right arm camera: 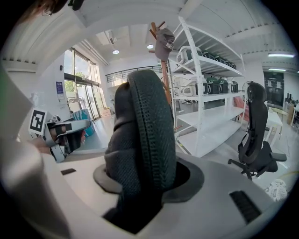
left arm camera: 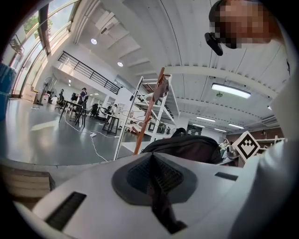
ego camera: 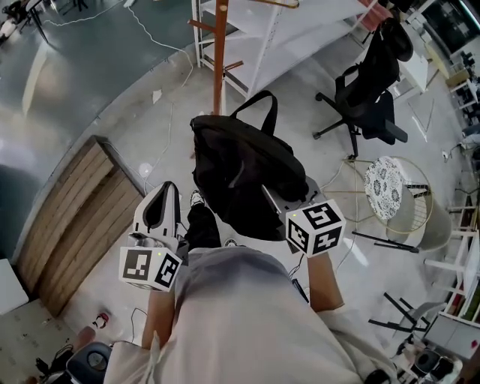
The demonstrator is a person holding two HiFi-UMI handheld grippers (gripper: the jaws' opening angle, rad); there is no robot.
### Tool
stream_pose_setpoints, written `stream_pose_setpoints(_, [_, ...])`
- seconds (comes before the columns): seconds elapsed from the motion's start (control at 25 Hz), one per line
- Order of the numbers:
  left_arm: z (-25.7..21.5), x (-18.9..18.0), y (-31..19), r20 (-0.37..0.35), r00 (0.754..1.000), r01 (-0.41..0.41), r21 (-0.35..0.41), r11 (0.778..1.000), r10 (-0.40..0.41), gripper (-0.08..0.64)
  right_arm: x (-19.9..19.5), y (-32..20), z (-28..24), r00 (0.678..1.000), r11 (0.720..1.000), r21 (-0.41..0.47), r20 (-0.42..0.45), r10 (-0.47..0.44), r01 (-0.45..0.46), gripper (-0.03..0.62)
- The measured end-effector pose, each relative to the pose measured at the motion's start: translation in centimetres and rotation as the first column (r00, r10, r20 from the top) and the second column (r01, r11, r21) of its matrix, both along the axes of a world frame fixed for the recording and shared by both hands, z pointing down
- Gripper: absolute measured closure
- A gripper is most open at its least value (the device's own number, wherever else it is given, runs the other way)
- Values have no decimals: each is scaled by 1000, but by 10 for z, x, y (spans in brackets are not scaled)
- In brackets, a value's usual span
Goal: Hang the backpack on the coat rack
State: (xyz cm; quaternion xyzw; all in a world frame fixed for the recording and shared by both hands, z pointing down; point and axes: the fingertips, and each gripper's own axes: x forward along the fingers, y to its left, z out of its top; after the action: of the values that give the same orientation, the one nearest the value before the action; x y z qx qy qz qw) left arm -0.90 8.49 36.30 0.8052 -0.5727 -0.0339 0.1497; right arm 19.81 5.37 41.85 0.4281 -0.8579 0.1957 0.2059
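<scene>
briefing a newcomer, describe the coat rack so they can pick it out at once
Look at the tall white metal shelving unit. Right in front of it stands the slim orange-brown wooden coat rack, the only wooden post with angled pegs there.

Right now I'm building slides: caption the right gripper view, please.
Right gripper clamps a padded backpack strap, wooden coat rack and white shelving ahead.
</scene>
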Motion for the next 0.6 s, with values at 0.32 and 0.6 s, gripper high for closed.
stream_pose_setpoints(0.32, [-11,-28,-60,-12,999,-33,0,999,33,554,-36,-51,-12,1000,1000,-8,-12,1,-1,403])
stream_pose_setpoints(0.6, [-14,-58,-101,-33,997,-66,3,998,66,554,-74,-86,-13,1000,1000,-31,-17,1,-1,403])
